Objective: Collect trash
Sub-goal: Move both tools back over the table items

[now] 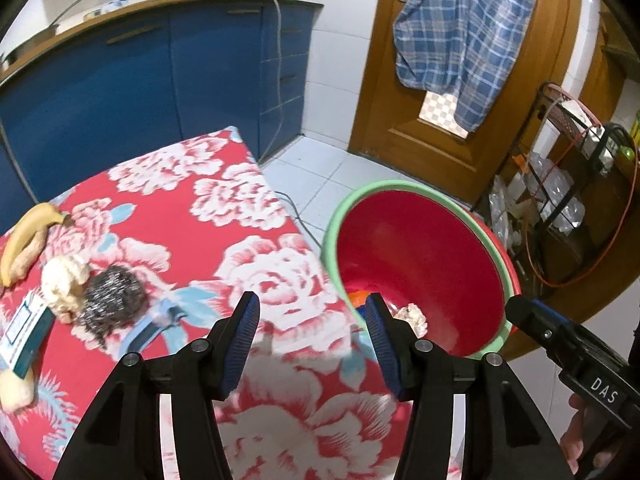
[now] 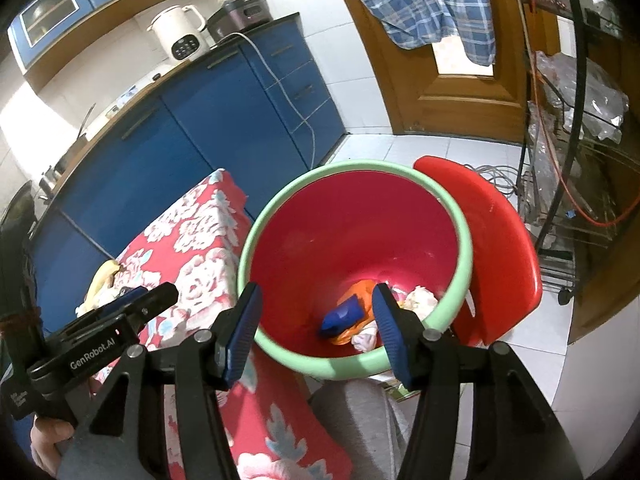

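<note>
A red bin with a green rim (image 1: 424,248) stands on the floor right of the table; it also shows in the right wrist view (image 2: 352,248), holding an orange wrapper (image 2: 356,292), a blue piece (image 2: 342,316) and crumpled tissue (image 2: 420,298). My left gripper (image 1: 312,340) is open and empty over the floral tablecloth (image 1: 224,224) near its right edge. My right gripper (image 2: 316,332) is open and empty above the bin's near rim. On the table's left lie a banana peel (image 1: 24,236), a crumpled tissue (image 1: 64,280), a steel scourer (image 1: 112,296) and a small box (image 1: 24,332).
Blue cabinets (image 1: 140,80) with appliances run behind the table. A wooden door (image 1: 432,112) with a hanging plaid shirt (image 1: 464,28) is at the back. A red stool (image 2: 496,248) stands right of the bin. A wire rack (image 1: 568,184) with bags is at the far right.
</note>
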The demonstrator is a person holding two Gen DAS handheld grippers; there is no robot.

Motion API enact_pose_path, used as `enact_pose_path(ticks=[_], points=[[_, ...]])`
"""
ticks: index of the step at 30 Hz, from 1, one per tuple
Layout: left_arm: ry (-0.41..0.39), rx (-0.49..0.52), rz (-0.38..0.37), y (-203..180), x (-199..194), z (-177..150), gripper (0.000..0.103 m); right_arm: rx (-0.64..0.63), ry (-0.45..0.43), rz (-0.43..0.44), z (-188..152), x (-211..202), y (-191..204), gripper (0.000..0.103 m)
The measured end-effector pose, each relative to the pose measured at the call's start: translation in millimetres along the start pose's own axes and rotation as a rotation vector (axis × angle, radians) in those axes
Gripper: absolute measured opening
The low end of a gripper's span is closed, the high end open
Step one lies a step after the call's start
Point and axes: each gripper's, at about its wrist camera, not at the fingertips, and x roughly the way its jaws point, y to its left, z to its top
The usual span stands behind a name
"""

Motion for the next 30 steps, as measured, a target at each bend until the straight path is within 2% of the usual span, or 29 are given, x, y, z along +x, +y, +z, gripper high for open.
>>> enact_pose_path(ticks=[19, 30], points=[[-0.062, -0.169, 0.072, 87, -52, -26, 0.056, -0.115, 0.050, 0.088, -23, 4, 79, 0.059], [-0.083, -0.205, 0.144, 139, -75, -32, 0.056, -0.180, 0.081, 0.120, -34, 10, 127, 0.064]])
